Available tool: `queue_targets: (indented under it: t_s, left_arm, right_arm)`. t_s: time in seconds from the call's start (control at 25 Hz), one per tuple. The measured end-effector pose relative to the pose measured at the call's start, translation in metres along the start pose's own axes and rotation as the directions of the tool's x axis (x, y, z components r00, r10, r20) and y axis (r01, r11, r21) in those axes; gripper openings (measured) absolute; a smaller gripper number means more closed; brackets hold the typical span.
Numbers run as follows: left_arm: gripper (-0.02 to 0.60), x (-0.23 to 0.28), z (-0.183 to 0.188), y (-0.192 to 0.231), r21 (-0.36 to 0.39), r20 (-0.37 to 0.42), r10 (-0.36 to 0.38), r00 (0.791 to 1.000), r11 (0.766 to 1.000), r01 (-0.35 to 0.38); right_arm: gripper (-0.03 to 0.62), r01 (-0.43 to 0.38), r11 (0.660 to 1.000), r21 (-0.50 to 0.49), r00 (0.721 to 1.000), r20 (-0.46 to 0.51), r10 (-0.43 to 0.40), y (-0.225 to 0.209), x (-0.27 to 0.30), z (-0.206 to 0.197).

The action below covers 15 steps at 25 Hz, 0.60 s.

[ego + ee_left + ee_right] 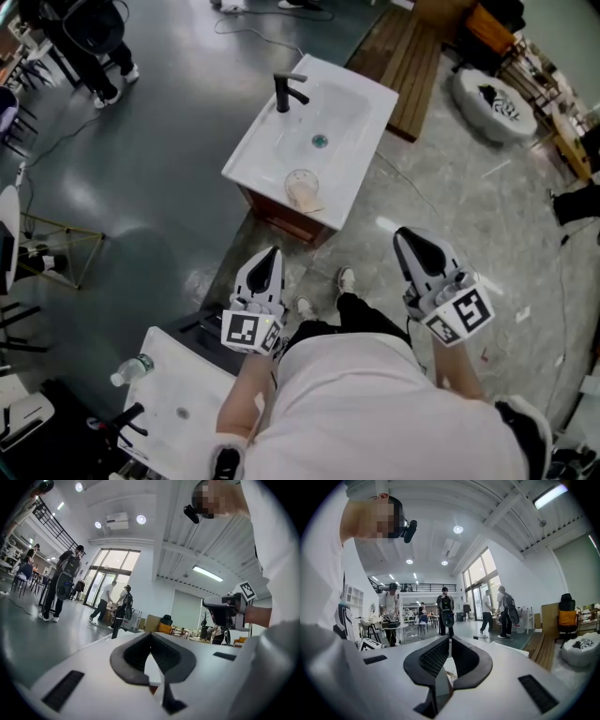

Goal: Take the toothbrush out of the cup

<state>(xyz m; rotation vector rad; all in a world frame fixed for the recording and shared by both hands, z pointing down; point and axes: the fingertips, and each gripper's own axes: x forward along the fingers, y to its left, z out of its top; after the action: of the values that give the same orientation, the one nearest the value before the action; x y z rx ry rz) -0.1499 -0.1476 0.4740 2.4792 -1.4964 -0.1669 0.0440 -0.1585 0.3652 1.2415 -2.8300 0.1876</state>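
Short of the sink (361,103) (a cup (302,189) on its rim), the left tool (269,257) and right tool (411,240) hung, jaws together, empty

Straight ahead stands the sink (349,101), its tap (287,92) at the far left corner and the drain (320,142) mid-basin. The cup (302,187) sits at the near end, just inside the rim (the closest thing to us on that sink). On our side of the sink, the left gripper (273,251) and right gripper (405,234) are side by side, well apart from the cup. Behind the sink to the right lies a low platform (412,56), with a cushion (492,105) further right. At lower left is a second sink (192,389), a bottle (131,370) lying at its left edge.
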Motion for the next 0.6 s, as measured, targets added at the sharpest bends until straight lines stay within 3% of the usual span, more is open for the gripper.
queue_targets:
  t_s: [0.16, 0.28, 0.32, 0.4, 0.44, 0.6]
  left_arm:
    - [0.005, 0.01, 0.003, -0.005, 0.067, 0.015, -0.014, 1.0, 0.998, 0.013]
    - [0.008, 0.029, -0.01, -0.005, 0.156, -0.037, 0.009, 0.999, 0.988, -0.004]
    - [0.024, 0.037, -0.017, -0.006, 0.204, -0.063, 0.009, 0.998, 0.979, 0.004]
    - [0.127, 0.055, -0.034, -0.005, 0.302, -0.123, 0.004, 0.992, 0.953, 0.033]
    - [0.149, 0.064, -0.044, -0.003, 0.34, -0.151, 0.004, 0.989, 0.939, 0.048]
    - [0.209, 0.099, -0.076, 0.007, 0.406, -0.238, 0.019, 0.971, 0.91, 0.082]
  right_arm:
    - [0.043, -0.043, 0.999, 0.004, 0.999, 0.017, 0.042, -0.012, 0.011, 0.003]
    - [0.043, -0.059, 0.998, -0.004, 0.998, 0.038, 0.059, -0.03, 0.018, 0.016]
    - [0.043, -0.06, 0.998, -0.008, 0.997, 0.049, 0.06, -0.036, 0.019, 0.02]
    - [0.043, -0.059, 0.998, -0.011, 0.996, 0.064, 0.06, -0.048, 0.02, 0.025]
    - [0.043, -0.059, 0.998, -0.012, 0.996, 0.063, 0.059, -0.052, 0.019, 0.025]
    - [0.043, -0.037, 0.999, -0.002, 0.998, 0.047, 0.037, -0.074, 0.013, 0.024]
